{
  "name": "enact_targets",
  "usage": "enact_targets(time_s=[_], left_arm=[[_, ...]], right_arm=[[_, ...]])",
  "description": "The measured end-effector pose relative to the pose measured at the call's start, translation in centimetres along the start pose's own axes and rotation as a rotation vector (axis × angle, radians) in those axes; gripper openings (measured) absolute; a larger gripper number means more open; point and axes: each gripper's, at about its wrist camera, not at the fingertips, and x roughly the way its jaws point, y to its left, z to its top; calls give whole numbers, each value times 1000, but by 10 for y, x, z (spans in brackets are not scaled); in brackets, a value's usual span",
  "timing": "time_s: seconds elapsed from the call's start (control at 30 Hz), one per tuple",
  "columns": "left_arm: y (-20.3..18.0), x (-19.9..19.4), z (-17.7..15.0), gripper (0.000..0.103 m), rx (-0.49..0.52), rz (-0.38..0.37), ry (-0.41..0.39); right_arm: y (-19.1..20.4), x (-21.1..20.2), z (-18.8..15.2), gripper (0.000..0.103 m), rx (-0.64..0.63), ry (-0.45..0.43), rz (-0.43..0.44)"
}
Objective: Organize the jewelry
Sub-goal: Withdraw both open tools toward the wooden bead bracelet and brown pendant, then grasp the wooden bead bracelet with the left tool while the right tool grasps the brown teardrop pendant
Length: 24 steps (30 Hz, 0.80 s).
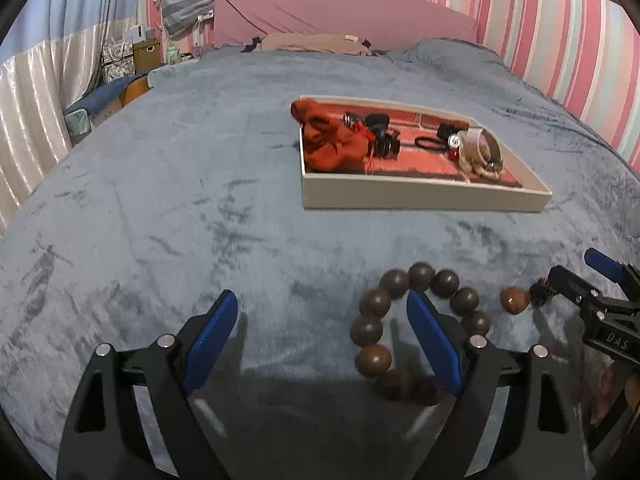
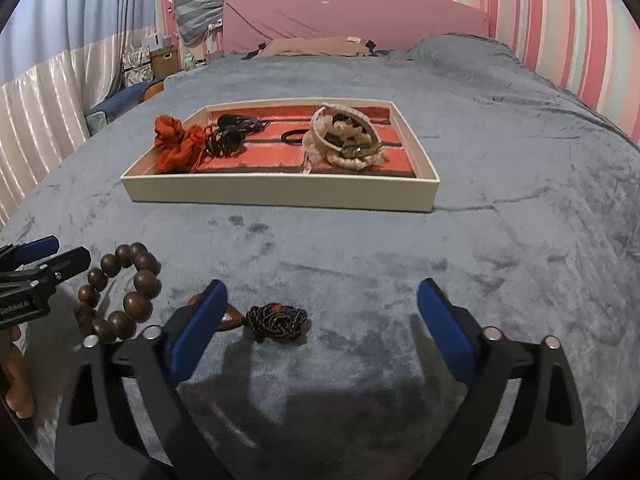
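A bracelet of large dark wooden beads [image 1: 421, 276] lies on the grey-blue bedspread. My left gripper [image 1: 322, 312] is open, its right finger standing inside the bead ring and its left finger out on bare blanket. Right of the bracelet lie a reddish-brown pendant [image 1: 515, 300] and a knotted black cord [image 2: 276, 322]. My right gripper [image 2: 322, 308] is open over the cord, and its left finger covers part of the pendant [image 2: 234, 320]. Each gripper shows at the edge of the other's view: right gripper [image 1: 570, 265], left gripper [image 2: 72, 250].
A white tray [image 2: 280, 196] with red-lined compartments sits farther up the bed, holding an orange fabric scrunchie [image 2: 172, 148], black hair clips [image 2: 228, 136], a black hair tie [image 2: 294, 136] and cream headbands [image 2: 348, 148]. Pillows and a pink headboard [image 2: 352, 16] lie beyond. A hand [image 2: 16, 380] holds the left gripper.
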Motion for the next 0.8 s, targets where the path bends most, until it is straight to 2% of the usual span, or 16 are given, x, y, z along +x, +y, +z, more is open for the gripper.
enact_targets(time_s=[0.03, 0.17, 0.23, 0.37, 0.5, 0.7, 0.8], left_arm=[[0, 2, -1, 85, -2, -1, 5], [3, 9, -3, 85, -16, -17, 16], [3, 11, -4, 85, -18, -22, 24], [2, 15, -5, 85, -9, -40, 33], [0, 18, -5, 83, 5, -47, 34], [-9, 22, -6, 62, 41, -50, 47], [-10, 24, -7, 57, 48, -50, 52]], right_arm=[[1, 2, -1, 85, -1, 9, 4], [0, 7, -4, 79, 2, 28, 16], [0, 10, -6, 71, 5, 40, 27], [2, 13, -8, 63, 1, 48, 45], [4, 13, -8, 48, -2, 49, 66], [4, 14, -8, 30, 4, 48, 87], [4, 13, -8, 28, 1, 47, 89]])
